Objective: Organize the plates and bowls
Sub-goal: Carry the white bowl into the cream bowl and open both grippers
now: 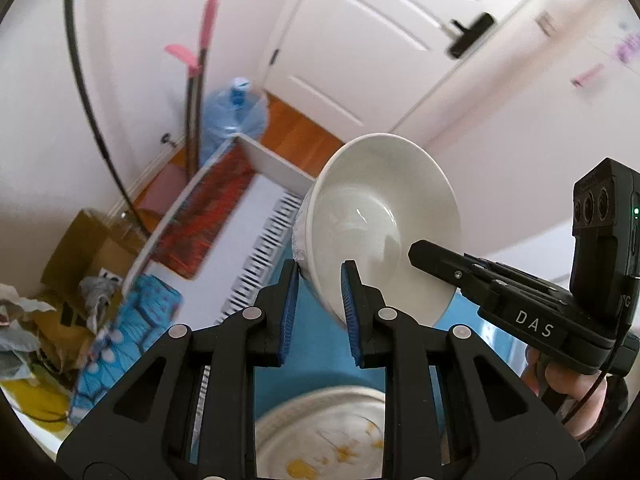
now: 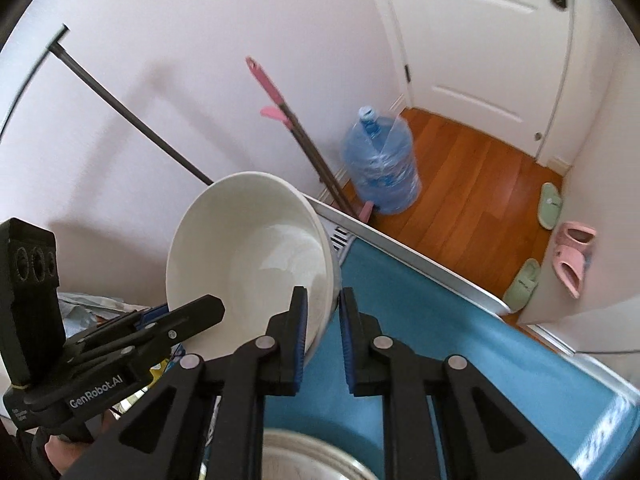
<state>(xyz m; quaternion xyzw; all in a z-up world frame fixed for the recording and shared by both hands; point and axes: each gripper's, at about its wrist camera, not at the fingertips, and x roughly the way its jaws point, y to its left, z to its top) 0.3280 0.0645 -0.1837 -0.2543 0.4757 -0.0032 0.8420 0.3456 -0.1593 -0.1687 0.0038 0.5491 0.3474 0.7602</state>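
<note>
The work surface was a table point(image 2: 460, 344) covered in a blue cloth, with a white ribbed rack point(image 1: 264, 248) along its far side. Behind it stood pale walls, a white panelled door point(image 1: 384, 40) and a strip of orange wood floor point(image 2: 472, 176). On that floor sat a big blue water bottle point(image 2: 380, 168), with a pink-handled mop point(image 2: 280, 104) leaning just beside it, and slippers, green and pink, near the wall point(image 2: 572, 252). A red patterned cloth point(image 1: 208, 216) and cardboard clutter lay off the table's left side.

A white bowl point(image 1: 384, 216) hung tilted in the air above the table, carried from both sides. The left gripper point(image 1: 320, 292) had its blue pads pinched on the near rim, one pad inside and one outside. The right gripper point(image 2: 323, 304) was clamped tight on the opposite rim in the same way. A plate point(image 1: 320, 440) marked with yellow stains lay on the cloth below, partly hidden by the gripper arms.
</note>
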